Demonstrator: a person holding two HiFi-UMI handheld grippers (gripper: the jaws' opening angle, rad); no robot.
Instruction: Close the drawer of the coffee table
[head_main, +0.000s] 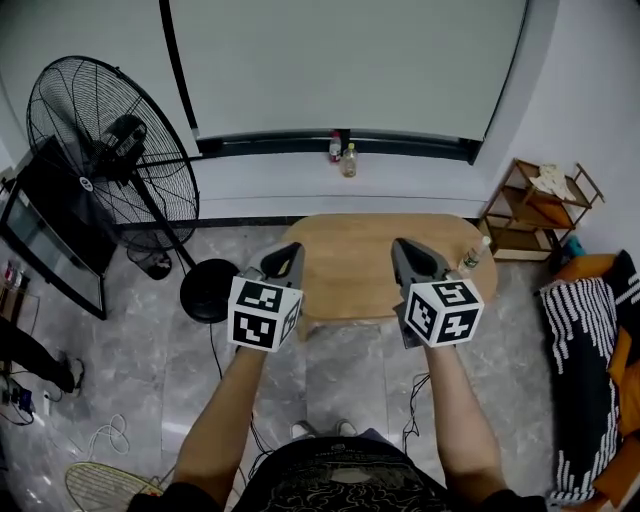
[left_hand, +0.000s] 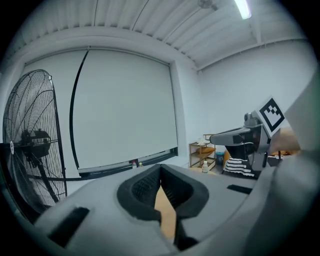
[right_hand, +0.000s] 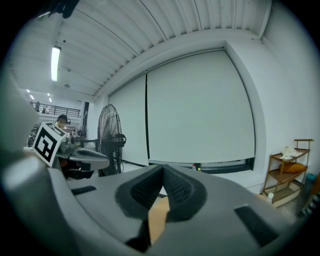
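The person stands at the near long side of the oval wooden counter (head_main: 350, 262). Its long axis runs from left to right in front of them. The left hand-held gripper (head_main: 291, 250) is raised over the left part of the near edge and the right hand-held gripper (head_main: 402, 248) over the right part. Both point forward, almost level, and both are above the counter and touch nothing.

In each gripper view the jaws are pressed together, the dark pads meet, and nothing is between them.

The drawer itself I cannot find. It should be under the top of the counter, so below and in front of both grippers. However, the head view looks on the top from above, and the marker cubes and forearms cover most of the near edge. Whether the drawer stands out, and on which side, I cannot tell. Both hands seem about equally near to that edge.

A small bottle (head_main: 476, 255) stands on the right end of the counter. Left of the counter is a big fan (head_main: 110, 150), and right of it a wooden shelf (head_main: 540, 205).
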